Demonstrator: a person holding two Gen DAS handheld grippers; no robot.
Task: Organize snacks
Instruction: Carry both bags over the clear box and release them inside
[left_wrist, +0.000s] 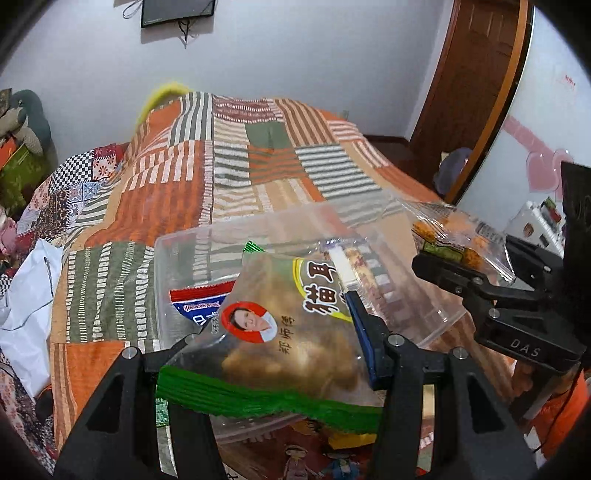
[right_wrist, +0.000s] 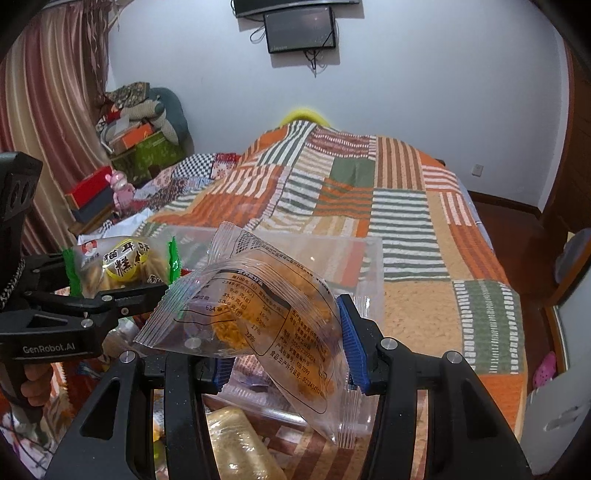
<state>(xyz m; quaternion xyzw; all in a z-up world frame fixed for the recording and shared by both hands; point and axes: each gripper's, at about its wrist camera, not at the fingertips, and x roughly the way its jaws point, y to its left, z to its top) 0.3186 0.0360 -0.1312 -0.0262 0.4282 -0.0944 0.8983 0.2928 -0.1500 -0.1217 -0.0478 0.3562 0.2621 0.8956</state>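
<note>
Here, a patchwork bedspread (right_wrist: 369, 206) of orange, green and striped squares covers the bed below a white wall (right_wrist: 424, 92). The left gripper (left_wrist: 280, 332) pinches a green-edged snack packet (left_wrist: 295, 332) over a clear plastic tub (left_wrist: 177, 258). The right gripper (right_wrist: 280, 343) clamps a transparent packet of orange snacks (right_wrist: 258, 314) between its blue pads (right_wrist: 351, 343).

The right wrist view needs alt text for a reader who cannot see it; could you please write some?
The right tongs grip a clear packet of orange snacks above a clear plastic box on a patchwork bedspread. At left, the left tongs hold a green-edged snack bag.
</note>
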